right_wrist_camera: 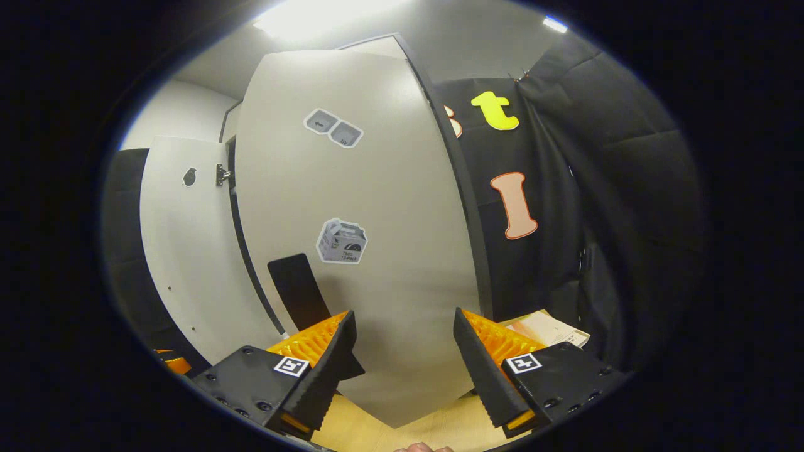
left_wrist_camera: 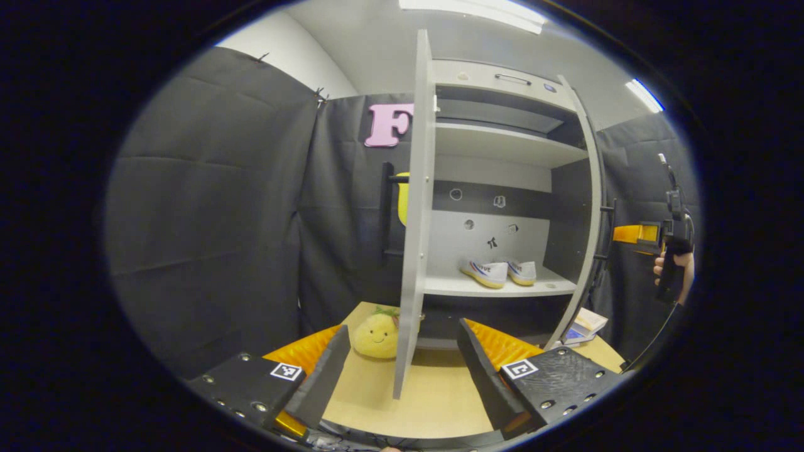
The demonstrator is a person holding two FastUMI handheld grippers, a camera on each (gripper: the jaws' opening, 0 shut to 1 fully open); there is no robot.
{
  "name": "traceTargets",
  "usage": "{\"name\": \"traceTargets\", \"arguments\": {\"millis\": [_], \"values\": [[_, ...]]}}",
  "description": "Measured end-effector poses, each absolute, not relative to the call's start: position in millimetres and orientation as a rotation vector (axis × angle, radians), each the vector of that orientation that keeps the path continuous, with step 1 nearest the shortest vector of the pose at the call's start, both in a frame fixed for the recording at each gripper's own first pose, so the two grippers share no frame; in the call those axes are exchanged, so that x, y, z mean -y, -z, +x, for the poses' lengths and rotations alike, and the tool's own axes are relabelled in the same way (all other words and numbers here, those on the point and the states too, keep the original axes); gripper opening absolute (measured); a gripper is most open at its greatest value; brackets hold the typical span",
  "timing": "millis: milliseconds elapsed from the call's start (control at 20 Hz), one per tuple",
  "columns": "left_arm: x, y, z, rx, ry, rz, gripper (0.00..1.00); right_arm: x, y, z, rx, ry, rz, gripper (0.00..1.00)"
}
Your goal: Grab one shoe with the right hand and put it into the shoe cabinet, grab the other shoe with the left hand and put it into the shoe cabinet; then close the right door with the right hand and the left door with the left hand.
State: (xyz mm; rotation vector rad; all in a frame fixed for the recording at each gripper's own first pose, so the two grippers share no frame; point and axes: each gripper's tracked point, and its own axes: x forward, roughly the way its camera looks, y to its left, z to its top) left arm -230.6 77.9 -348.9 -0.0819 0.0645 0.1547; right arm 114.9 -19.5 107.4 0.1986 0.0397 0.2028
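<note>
Two shoes (left_wrist_camera: 496,272) on cabinet (left_wrist_camera: 502,144) shelf | two doors (right_wrist_camera: 352,238) open | both jaws wide, empty

You're in a recording booth: black cloth walls (left_wrist_camera: 207,207) surround a shoe cabinet (left_wrist_camera: 502,144) on a wooden table (left_wrist_camera: 433,402).

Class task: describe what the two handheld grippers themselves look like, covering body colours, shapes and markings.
Each gripper, left gripper and right gripper, has two wedge-shaped fingers on ribbed orange carriers. The fingers sit on black blocks with small screws, each bearing a square black-and-white marker. In the left gripper view, the other gripper appears far off as a black and orange body held in a hand.
</note>
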Motion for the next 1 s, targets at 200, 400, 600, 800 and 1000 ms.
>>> {"name": "traceTargets", "arguments": {"millis": [200, 400, 600, 800, 1000], "values": [[-120, 341, -239, -0.045, -0.234, -0.069, 0.99, 25, -110, 123, -0.023, -0.174, 0.183, 0.98], [-165, 313, -242, 0.014, -0.306, -0.061, 0.98, 34, -104, 122, -0.037, -0.151, 0.241, 0.98], [-200, 285, -220, 0.065, -0.314, -0.06, 0.99, 55, -97, 119, -0.05, -0.097, 0.236, 0.98], [-213, 261, -181, 0.099, -0.253, -0.057, 0.99, 75, -86, 104, -0.065, -0.046, 0.192, 0.98], [-212, 235, -135, 0.126, -0.172, -0.102, 0.99, 93, -77, 87, -0.076, 0.001, 0.183, 0.92]]}}
